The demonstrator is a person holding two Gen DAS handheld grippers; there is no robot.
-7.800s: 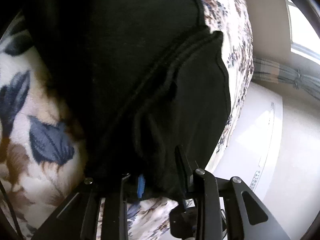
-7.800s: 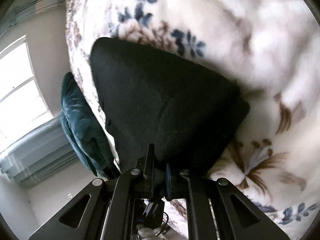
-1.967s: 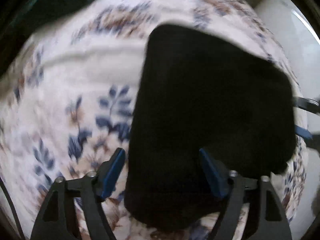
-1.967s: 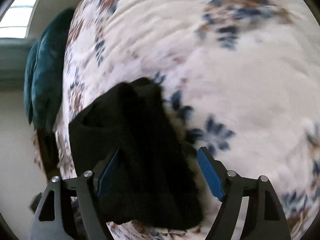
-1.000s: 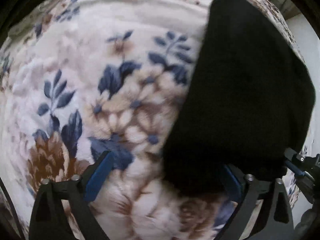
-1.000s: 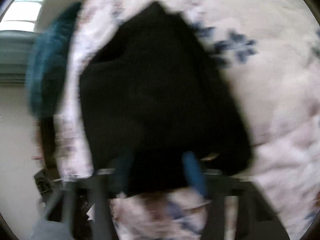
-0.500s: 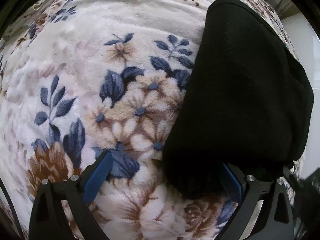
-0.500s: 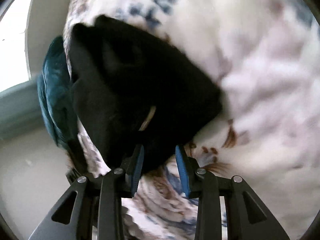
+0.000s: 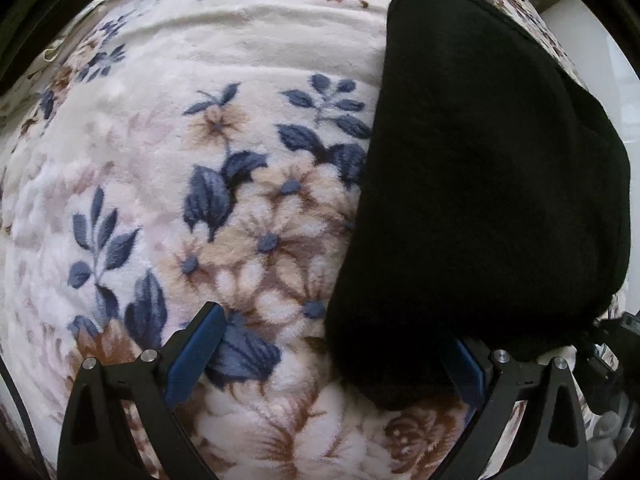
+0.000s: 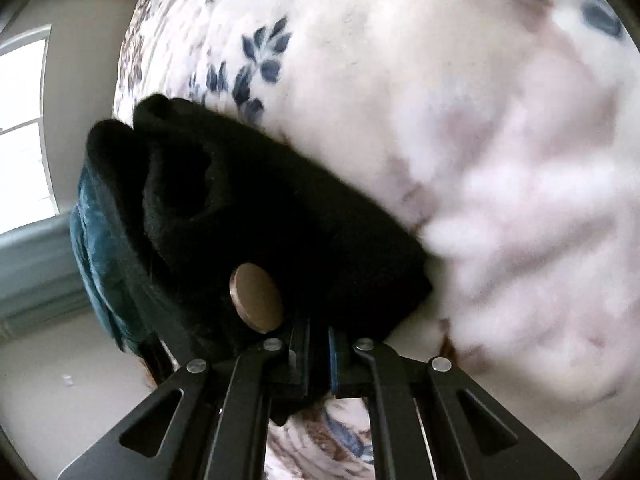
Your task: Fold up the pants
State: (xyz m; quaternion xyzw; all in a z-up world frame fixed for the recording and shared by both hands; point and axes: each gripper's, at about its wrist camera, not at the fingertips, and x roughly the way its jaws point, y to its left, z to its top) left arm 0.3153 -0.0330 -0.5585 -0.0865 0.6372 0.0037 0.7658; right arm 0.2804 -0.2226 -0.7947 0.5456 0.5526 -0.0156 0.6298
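The black pants [image 9: 480, 184] lie folded into a thick bundle on a floral blanket [image 9: 200, 160], at the right of the left wrist view. My left gripper [image 9: 332, 344] is open, its left finger [image 9: 196, 344] on the blanket, its right finger partly hidden under the bundle's near corner. In the right wrist view my right gripper [image 10: 318, 340] is shut on the near edge of the pants [image 10: 260, 208], beside a round brass button [image 10: 256, 298]. The pants' layers bulge up at that end.
The blanket [image 10: 440, 100] covers a bed. A teal cushion [image 10: 96, 248] sits behind the pants at the bed's edge. A window [image 10: 20, 128] and pale floor [image 10: 60, 392] lie beyond. The other gripper's black body [image 9: 608, 356] shows at the left view's right edge.
My right gripper has closed on the pants' edge near the button; half a second ago its jaws were still apart. My left gripper has stayed open beside the bundle, barely moving.
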